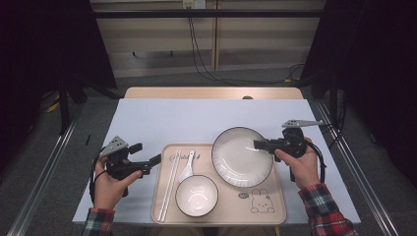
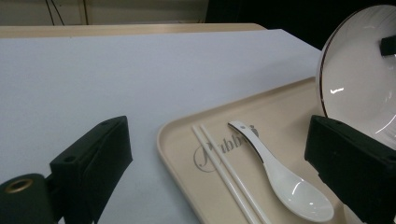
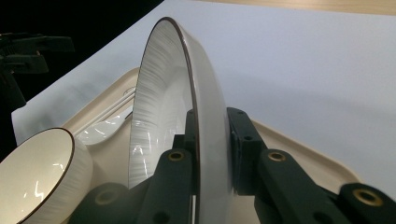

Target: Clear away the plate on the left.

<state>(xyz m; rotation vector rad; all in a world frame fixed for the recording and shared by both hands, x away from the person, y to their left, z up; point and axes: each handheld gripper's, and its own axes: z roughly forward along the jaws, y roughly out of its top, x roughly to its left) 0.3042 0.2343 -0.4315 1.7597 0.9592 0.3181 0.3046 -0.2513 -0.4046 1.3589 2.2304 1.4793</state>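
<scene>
So I've got my right gripper [image 1: 259,144] pinching the rim of the big plate [image 1: 240,156], at about 3 o'clock on it, one jaw on each face of the rim. The plate sits over the tray's [image 1: 275,209] 1 o'clock corner. My left gripper [image 1: 151,161] has its jaws spread with nothing between them, at the tray's 9 o'clock side. Small bowl [image 1: 196,195], spoon [image 1: 187,167] and chopsticks [image 1: 169,183] are on the tray.
</scene>
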